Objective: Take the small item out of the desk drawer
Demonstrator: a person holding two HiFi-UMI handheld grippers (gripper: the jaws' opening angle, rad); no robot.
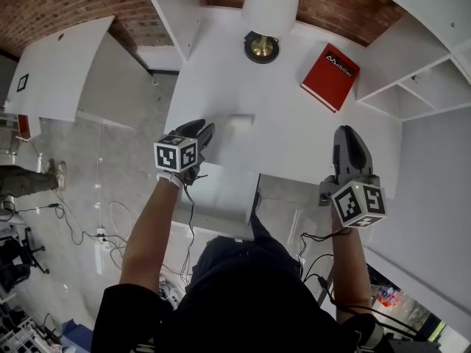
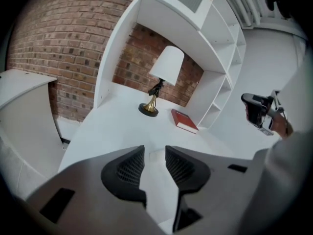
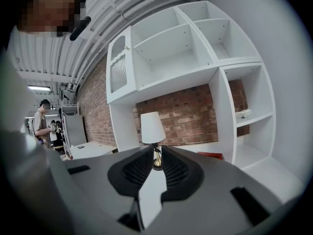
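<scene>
**Item Out and on the Desk: Time for a Clean Release**

The small white item (image 1: 241, 119) lies on the desk (image 1: 294, 142), just ahead of the left gripper (image 1: 207, 132). It is well out of the drawer (image 1: 291, 195), which looks pulled out below the near edge. The left fingers stand apart with nothing pinched, and the item sits free just past their tips. The right gripper (image 3: 156, 151) hangs by the drawer, fingers a sliver apart, empty. The key now, I'd say: keep those left fingers spread and back off straight along their own line. That way neither pad clips the light little piece and skates it across that slick white top.
</scene>
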